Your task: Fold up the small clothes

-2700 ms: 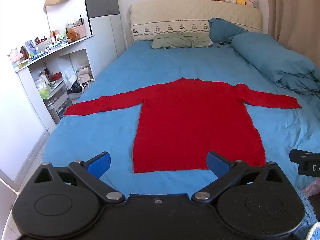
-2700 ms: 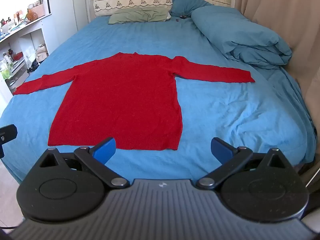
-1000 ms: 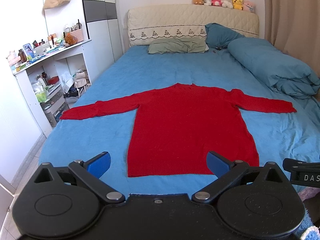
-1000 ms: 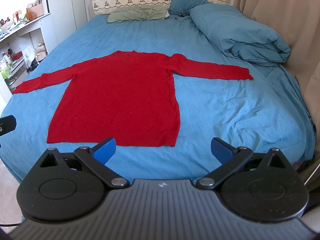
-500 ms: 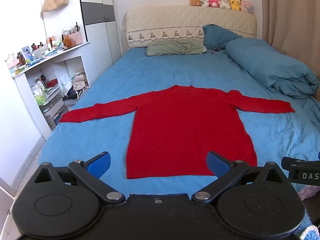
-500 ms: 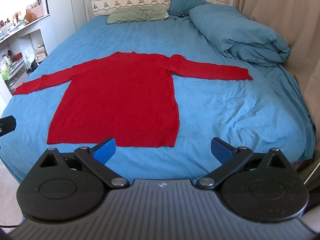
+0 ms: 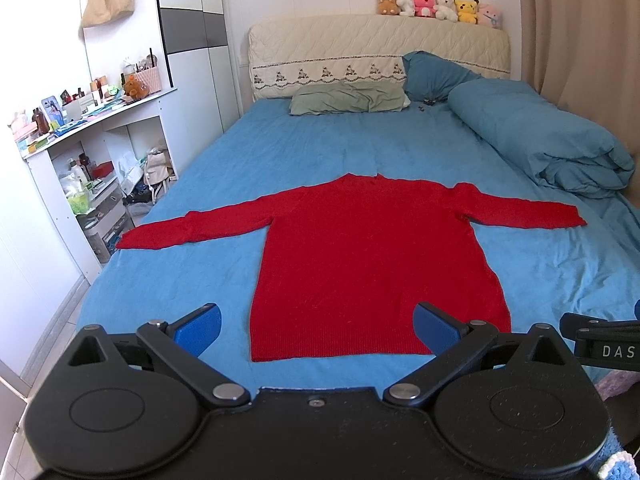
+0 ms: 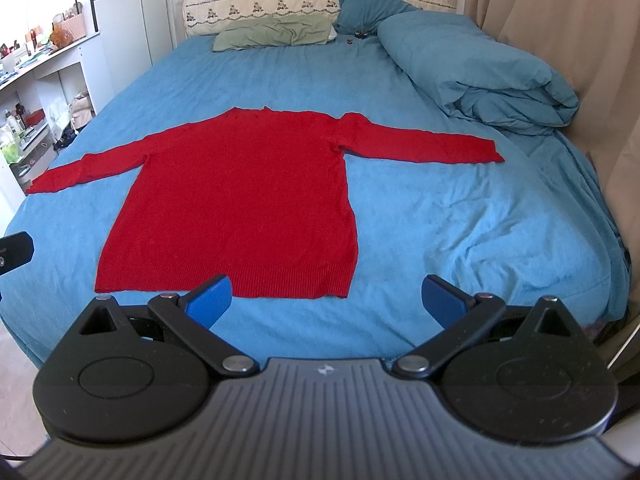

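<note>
sweater: red sweater (image 7: pixel 372 264) lies flat and unfolded on the bed (image 7: pixel 280 152), hem toward the cameras, neck toward the headboard (image 7: pixel 376 52), both sleeves stretched out sideways.
sweater, right view: same red sweater (image 8: pixel 240 196), hem just beyond the fingers, left sleeve end near the bed's left edge.
left gripper: left gripper (image 7: pixel 318 326) hovers at the foot of the bed, fingers wide apart, nothing between them; not touching the sweater. Blue pads (image 7: pixel 198 328) frame the hem in view.
right gripper: right gripper (image 8: pixel 326 300) also at the foot of the bed, fingers spread wide, holding nothing. Its left pad overlaps the hem in view; contact cannot be told.
other gripper in frame: part of the right gripper shows at the right edge of the left view, part of the left gripper at the left edge of the right view.
bed: blue sheet, a bit wrinkled on the right side.
duvet: rolled blue duvet (image 7: pixel 536 144) along the right side of the bed, well apart from the sweater body, near the right sleeve end.
pillows: green pillow (image 7: pixel 348 98) and blue pillow (image 7: pixel 432 74) against the headboard.
plush toys: row of plush toys (image 7: pixel 438 2) on top of the headboard.
shelf: white shelf unit (image 7: pixel 92 136) left of the bed, cluttered with small items.
bag: beige bag (image 7: pixel 108 0) hangs on the wall above the shelf.
curtain: beige curtain (image 8: pixel 560 40) on the right.
</note>
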Available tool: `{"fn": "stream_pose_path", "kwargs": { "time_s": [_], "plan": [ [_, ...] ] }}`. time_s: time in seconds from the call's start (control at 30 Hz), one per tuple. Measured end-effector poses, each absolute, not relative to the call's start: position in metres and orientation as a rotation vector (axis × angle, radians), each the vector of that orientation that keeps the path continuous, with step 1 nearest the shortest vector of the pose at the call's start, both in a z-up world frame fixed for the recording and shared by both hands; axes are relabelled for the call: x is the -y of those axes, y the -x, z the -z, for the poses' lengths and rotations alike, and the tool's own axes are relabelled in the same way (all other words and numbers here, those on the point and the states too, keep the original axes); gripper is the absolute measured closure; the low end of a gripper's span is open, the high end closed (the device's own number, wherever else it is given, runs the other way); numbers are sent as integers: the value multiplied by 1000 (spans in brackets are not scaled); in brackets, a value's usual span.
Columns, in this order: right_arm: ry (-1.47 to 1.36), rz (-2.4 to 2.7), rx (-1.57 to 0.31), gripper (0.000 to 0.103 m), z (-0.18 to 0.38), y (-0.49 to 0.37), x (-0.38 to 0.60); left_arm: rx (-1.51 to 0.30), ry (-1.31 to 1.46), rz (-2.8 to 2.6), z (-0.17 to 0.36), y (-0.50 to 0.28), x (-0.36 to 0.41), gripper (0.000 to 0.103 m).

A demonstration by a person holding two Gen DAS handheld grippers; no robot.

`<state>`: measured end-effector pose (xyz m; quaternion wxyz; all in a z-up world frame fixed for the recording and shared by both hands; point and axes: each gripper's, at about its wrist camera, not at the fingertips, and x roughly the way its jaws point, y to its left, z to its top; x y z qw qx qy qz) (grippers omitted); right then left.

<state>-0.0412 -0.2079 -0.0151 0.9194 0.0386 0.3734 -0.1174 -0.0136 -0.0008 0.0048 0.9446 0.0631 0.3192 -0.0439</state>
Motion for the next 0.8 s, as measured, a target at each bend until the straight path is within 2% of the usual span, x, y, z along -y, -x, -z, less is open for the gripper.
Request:
{"fn": "stream_pose_path", "kwargs": {
  "time_s": [0.5,0.8],
  "plan": [
    [-86,244,-773,0,11,37,211,-648,-120,95,-9,8,3,0],
    [-97,282,-715,0,-18,-5,255,-545,-132,159,-38,-62,45,0]
  ]
}}
